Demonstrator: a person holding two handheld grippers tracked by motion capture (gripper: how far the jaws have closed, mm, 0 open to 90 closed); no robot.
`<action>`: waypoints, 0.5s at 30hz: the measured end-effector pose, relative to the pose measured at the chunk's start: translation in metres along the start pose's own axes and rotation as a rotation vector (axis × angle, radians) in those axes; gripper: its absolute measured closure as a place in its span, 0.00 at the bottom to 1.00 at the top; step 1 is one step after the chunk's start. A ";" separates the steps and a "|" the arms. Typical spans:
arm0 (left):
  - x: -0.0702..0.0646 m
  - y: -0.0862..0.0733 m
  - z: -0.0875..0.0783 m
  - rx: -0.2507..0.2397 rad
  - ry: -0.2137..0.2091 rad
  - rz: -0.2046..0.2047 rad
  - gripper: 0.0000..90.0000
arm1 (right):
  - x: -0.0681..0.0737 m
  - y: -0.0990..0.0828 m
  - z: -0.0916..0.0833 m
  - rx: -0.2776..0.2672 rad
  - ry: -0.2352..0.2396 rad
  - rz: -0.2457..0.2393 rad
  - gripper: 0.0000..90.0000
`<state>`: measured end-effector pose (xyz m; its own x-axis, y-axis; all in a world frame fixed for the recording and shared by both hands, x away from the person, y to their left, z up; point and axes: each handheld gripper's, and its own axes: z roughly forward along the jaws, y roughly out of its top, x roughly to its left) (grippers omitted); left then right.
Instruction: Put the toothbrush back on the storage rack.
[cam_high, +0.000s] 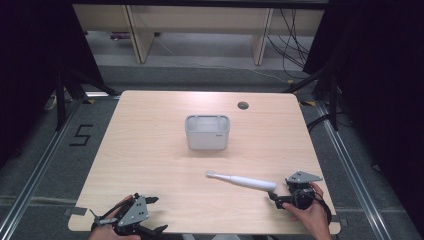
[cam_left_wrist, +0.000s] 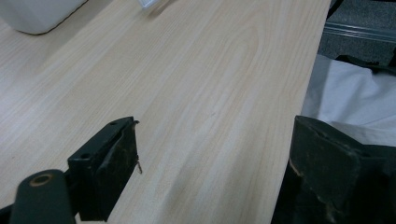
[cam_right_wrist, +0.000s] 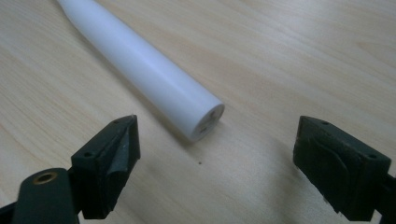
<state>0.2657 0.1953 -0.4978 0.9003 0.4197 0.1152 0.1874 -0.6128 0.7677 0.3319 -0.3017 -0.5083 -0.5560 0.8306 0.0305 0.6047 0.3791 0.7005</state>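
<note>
White smooth tapered toothbrush (cam_high: 242, 181), pale woodgrain table (cam_high: 150, 150), open right claw (cam_right_wrist: 217, 154)

Each hand carries a black two-jaw gripper topped by a grey three-cornered plate: the left gripper (cam_high: 131, 216) at seven o'clock, the right gripper (cam_high: 274, 196) at five. The black jaw blocks show small screw holes, with a brass-ringed hole at each arm's base.

You've got: table (cam_high: 150, 165) – pale wood-grain laminate, smooth, matt | electric toothbrush (cam_high: 243, 181) – white plastic, smooth, slight sheen | caddy (cam_high: 207, 132) – grey-white plastic, matt | your right gripper (cam_right_wrist: 217, 161) – black jaw pads, matt, scuffed | left gripper (cam_left_wrist: 212, 175) – same, worn edges.
</note>
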 end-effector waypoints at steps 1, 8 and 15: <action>0.000 0.000 0.000 0.000 0.000 0.000 0.16 | 0.000 0.000 0.000 0.000 0.000 0.000 0.17; 0.000 0.000 0.000 -0.002 0.000 -0.001 0.16 | 0.002 0.003 -0.005 -0.009 0.011 0.010 0.17; -0.001 0.000 0.001 -0.020 0.001 -0.019 0.16 | 0.006 0.004 -0.007 -0.027 -0.016 0.016 0.17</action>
<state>0.2653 0.1947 -0.4988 0.8962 0.4320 0.1010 0.1968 -0.5911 0.7822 0.3275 -0.2981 -0.5006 -0.5371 0.8430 0.0303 0.5973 0.3547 0.7194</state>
